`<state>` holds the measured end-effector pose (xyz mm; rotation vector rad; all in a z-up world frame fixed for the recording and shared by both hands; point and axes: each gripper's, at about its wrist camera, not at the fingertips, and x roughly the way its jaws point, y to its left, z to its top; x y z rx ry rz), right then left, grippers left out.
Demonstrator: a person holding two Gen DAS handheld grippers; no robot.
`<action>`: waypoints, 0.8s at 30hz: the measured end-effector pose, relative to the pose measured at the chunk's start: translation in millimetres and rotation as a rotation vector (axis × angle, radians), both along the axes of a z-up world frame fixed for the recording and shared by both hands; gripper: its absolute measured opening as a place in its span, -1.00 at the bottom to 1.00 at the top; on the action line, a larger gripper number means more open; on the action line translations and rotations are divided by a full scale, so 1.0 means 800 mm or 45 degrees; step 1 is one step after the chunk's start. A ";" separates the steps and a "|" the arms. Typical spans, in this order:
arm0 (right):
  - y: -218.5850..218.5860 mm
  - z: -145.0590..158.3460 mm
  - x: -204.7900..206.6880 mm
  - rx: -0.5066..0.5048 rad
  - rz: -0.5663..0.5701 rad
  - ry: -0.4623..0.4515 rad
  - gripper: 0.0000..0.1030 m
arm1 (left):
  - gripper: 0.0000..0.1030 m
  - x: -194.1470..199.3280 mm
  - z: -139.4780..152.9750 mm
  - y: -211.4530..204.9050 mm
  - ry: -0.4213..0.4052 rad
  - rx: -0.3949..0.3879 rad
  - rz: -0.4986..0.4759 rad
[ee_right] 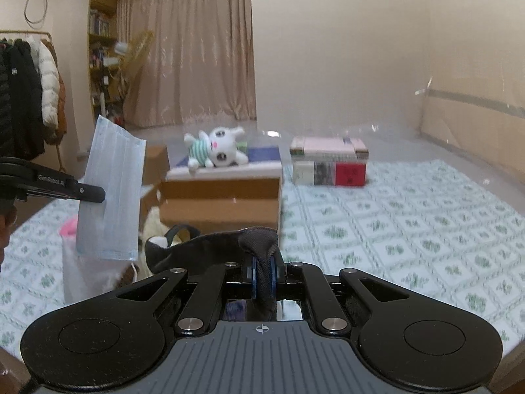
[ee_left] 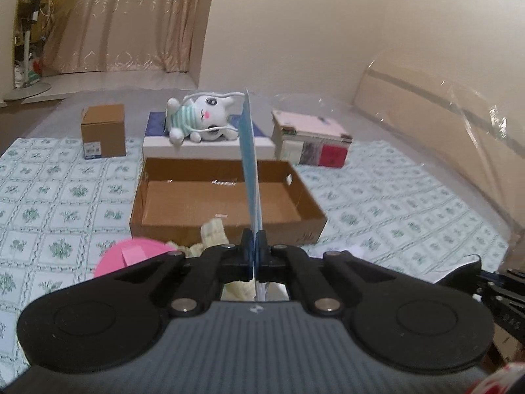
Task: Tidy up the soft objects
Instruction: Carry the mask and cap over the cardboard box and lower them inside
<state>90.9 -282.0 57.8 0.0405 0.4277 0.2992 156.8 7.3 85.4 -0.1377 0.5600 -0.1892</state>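
My left gripper (ee_left: 255, 243) is shut on a light blue face mask (ee_left: 250, 164), seen edge-on and held upright above the near wall of an open cardboard box (ee_left: 226, 226). The same mask (ee_right: 111, 193) hangs from the left gripper (ee_right: 98, 194) in the right wrist view. My right gripper (ee_right: 264, 262) is shut on a black cloth face mask (ee_right: 210, 246) that drapes to the left. A white plush toy in a striped shirt (ee_left: 203, 120) lies on a white-and-blue box (ee_left: 210, 146) behind the cardboard box. A cream soft item (ee_left: 215, 233) and a pink object (ee_left: 131, 254) lie below the left gripper.
A small brown carton (ee_left: 104, 131) stands at the back left and a stack of boxes (ee_left: 311, 141) at the back right, on a green-patterned sheet (ee_left: 410, 210). A plastic-wrapped board (ee_left: 443, 111) leans at the right. Coats (ee_right: 29, 92) hang at the left.
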 end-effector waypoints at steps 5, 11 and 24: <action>0.006 0.023 0.011 -0.007 0.022 -0.051 -0.85 | -1.00 0.010 0.026 0.014 0.009 -0.044 -0.037; 0.017 0.043 0.036 -0.029 0.044 -0.098 -0.85 | -1.00 0.025 0.048 0.023 0.013 -0.084 -0.089; 0.055 0.043 0.181 -0.061 0.102 -0.077 -0.85 | -1.00 0.146 0.060 0.036 0.079 0.081 -0.135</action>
